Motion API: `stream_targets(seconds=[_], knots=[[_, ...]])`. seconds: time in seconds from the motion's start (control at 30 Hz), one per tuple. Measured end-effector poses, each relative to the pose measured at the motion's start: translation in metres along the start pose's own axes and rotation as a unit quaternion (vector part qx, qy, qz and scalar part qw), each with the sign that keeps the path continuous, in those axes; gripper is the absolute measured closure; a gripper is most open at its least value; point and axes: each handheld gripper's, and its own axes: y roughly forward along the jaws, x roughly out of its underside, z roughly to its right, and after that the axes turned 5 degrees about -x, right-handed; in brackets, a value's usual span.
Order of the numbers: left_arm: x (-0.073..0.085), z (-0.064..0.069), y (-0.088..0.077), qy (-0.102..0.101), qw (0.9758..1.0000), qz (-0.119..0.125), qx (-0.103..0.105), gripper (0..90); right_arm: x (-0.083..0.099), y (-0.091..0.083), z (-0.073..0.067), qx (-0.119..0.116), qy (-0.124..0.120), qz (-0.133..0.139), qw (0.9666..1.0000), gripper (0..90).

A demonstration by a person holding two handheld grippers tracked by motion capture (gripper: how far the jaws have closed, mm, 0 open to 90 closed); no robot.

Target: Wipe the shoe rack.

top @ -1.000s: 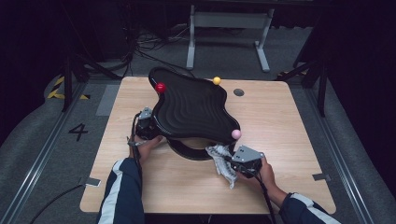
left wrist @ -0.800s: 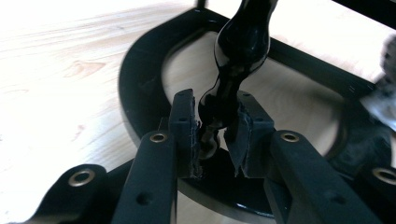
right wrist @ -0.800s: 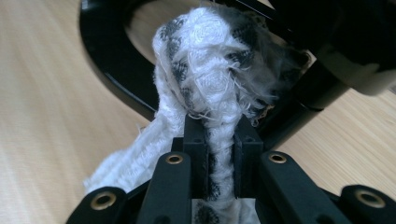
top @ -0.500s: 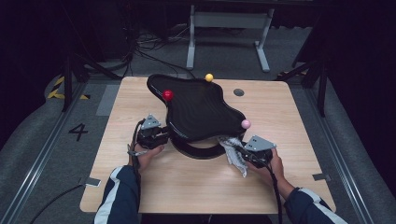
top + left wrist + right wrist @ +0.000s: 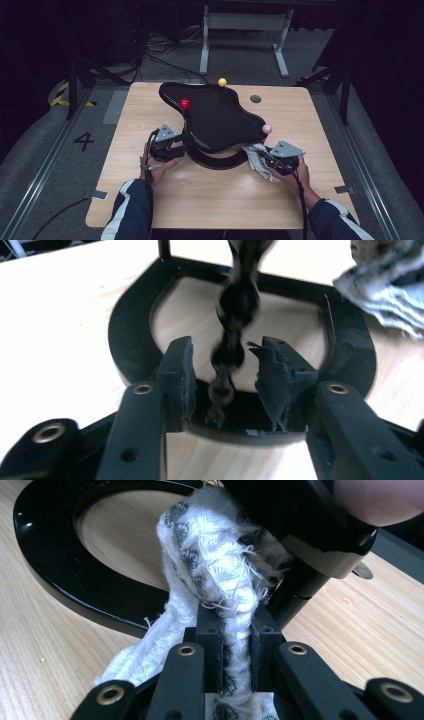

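From the high view, a person works at a pale wooden table point(image 5: 210, 200), the left gripper point(image 5: 167, 145) at the near-left rim of a black wavy-topped stand point(image 5: 215, 117) and the right gripper point(image 5: 280, 157) at its near-right corner, pinching a white patterned cloth point(image 5: 257, 157). The stand sits mid-table; bare wood lies open in front of the hands and along both side edges. A red ball point(image 5: 185, 103), a yellow ball point(image 5: 222, 82) and a pink ball point(image 5: 267, 129) stand at the top's rim. A dark round hole point(image 5: 255, 99) marks the table's far right. Beyond the far edge are cables and a grey metal frame point(image 5: 245, 30); a "4" is painted on the floor at left.

In the left gripper view, the left gripper point(image 5: 225, 385) has just been opening: its pads stand apart on either side of a blurred black beaded post point(image 5: 232, 330), not pressing it. The stand's black horseshoe base point(image 5: 135, 330) curves around bare wood behind, with the cloth point(image 5: 390, 285) at upper right.

In the right gripper view, the right gripper point(image 5: 235, 630) is clamped tight on the twisted cloth point(image 5: 220, 555), which rises against the underside of the stand's top, just beside a black leg point(image 5: 295, 590). The base ring point(image 5: 75, 580) hems the left side; open table lies to the right.
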Motion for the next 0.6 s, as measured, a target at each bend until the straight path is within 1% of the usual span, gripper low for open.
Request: stream_targets(seconds=[0.07,0.17,0.2,0.23,0.27,0.3,0.33,0.37,0.43,0.5,0.53,0.57,0.6], knots=[[-0.002,-0.002,0.006,0.0,1.0,0.0,-0.006,52.5,0.0,0.0,-0.001,0.0,-0.003,-0.002,1.0,79.7],[-0.004,-0.005,0.011,-0.009,0.9999,0.003,-0.005,50.2,0.0,0.001,0.0,0.0,-0.003,-0.002,1.0,79.7],[-0.005,-0.005,0.015,-0.006,1.0,0.004,-0.002,51.2,0.0,0.001,0.0,0.001,-0.002,-0.002,1.0,79.7],[-0.005,-0.005,0.017,0.003,1.0,0.004,-0.005,53.9,0.0,0.0,0.001,0.003,-0.003,-0.003,1.0,79.8],[-0.004,-0.004,0.018,-0.001,1.0,0.002,0.001,57.2,0.0,0.0,0.002,0.005,-0.006,-0.003,1.0,79.8],[-0.004,-0.004,0.018,-0.001,1.0,0.002,0.001,59.1,0.0,0.0,0.002,0.005,-0.006,-0.003,1.0,79.8],[-0.003,-0.007,0.019,0.002,0.9998,0.009,0.017,63.9,0.001,-0.001,0.004,0.012,-0.003,-0.002,0.9999,79.9],[-0.002,-0.006,0.019,0.003,0.9997,0.009,0.021,67.9,0.001,-0.001,0.006,0.012,-0.001,-0.001,0.9999,79.9],[-0.003,-0.002,0.018,0.013,0.9997,0.008,0.019,74.0,0.002,-0.002,0.01,0.017,0.005,0.001,0.9998,79.9],[-0.003,-0.001,0.017,0.013,0.9997,0.01,0.019,74.2,0.003,-0.003,0.012,0.019,0.007,0.001,0.9998,79.9],[-0.002,-0.001,0.017,0.012,0.9996,0.01,0.023,74.2,0.003,-0.003,0.013,0.02,0.008,0.001,0.9998,79.9],[-0.001,0.001,0.015,0.009,0.9996,0.005,0.025,74.3,0.004,-0.003,0.013,0.021,0.008,-0.001,0.9997,79.9],[0.0,0.002,0.013,0.009,0.9995,0.009,0.029,74.3,0.004,-0.003,0.014,0.022,0.008,-0.002,0.9997,79.9]])
